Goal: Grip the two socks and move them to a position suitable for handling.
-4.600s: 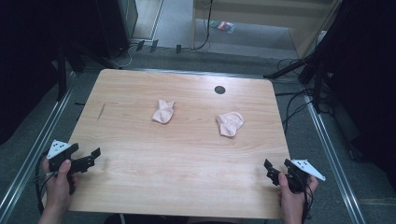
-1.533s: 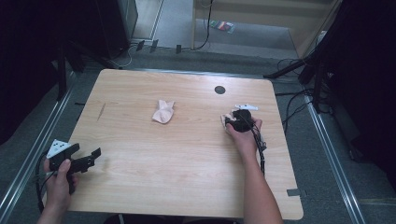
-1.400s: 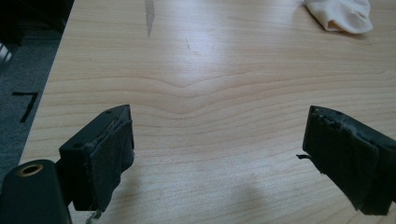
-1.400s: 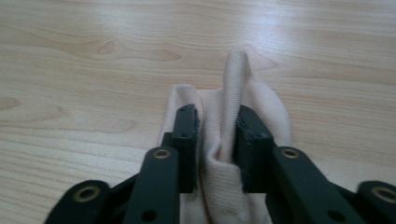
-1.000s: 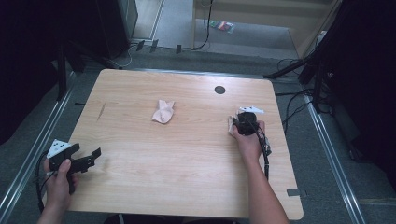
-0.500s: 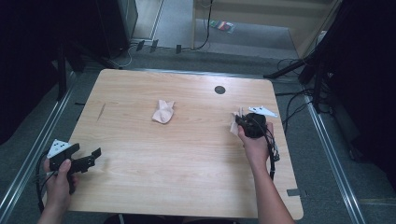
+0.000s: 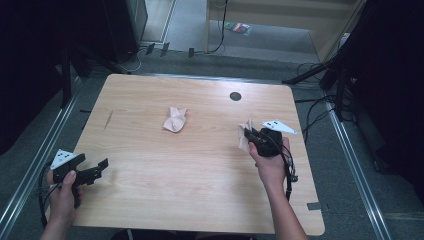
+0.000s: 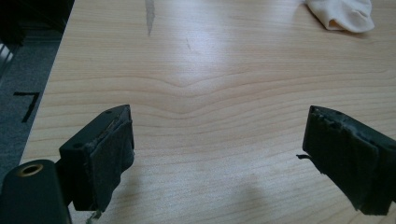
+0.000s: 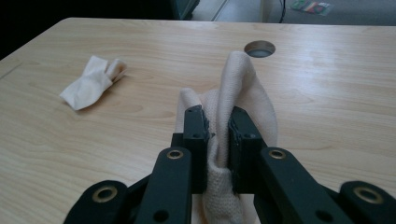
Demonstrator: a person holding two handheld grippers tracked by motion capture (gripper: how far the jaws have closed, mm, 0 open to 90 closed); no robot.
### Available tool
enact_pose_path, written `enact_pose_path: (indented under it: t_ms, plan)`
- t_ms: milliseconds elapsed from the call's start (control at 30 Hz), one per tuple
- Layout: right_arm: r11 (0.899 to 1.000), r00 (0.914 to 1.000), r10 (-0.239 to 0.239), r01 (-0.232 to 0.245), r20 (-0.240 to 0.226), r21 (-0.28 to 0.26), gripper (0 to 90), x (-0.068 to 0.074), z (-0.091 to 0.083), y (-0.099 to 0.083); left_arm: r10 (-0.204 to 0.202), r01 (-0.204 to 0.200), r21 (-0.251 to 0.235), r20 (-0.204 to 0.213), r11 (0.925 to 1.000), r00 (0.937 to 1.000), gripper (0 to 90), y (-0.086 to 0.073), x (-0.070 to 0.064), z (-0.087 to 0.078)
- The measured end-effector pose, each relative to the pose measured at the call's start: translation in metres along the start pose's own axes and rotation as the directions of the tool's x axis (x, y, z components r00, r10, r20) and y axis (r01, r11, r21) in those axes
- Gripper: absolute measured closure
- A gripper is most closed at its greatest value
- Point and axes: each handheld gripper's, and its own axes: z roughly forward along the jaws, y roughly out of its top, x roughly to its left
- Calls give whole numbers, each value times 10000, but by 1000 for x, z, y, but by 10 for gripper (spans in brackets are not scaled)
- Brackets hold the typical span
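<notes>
Pale wood formed the surface (image 7: 200, 165), a broad rectangular top with a round cable hole (image 7: 235, 96) near its far edge, right of centre. Dark floor and trailing cables were seen around it.

Two forearms were brought in from the near side. The right gripper (image 7: 252, 136) was held over the right part of the surface, its grey three-cornered plate turned toward the right edge. Its jaws were clamped on a cream sock (image 9: 243, 107); in the right gripper view the knitted fabric was pinched between the two pads and rose in a fold above them, lifted off the wood at the pinched part. Whether its lower end touched the surface could not be told.

The left gripper (image 7: 102, 167) was held low near the front left corner, well apart from both socks, with its jaws spread wide and nothing between them.

A second cream sock (image 7: 175, 120) was left crumpled near the middle of the surface, untouched, well apart from the held one.
</notes>
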Motion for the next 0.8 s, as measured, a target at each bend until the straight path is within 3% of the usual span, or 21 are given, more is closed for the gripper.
enact_pose_path:
  t_ms: [133, 800]
  plan:
    - [9996, 9995, -262, 263, -199, 65, 803, 15, -3, -5, 7, -7, 4, 0, 10000, 10000, 96, 0, 0, 0]
    - [9981, 9886, -282, 360, -1480, 509, 800, 69, 3, -42, 32, -32, 18, -16, 10000, 10000, 96, 0, 0, 0]
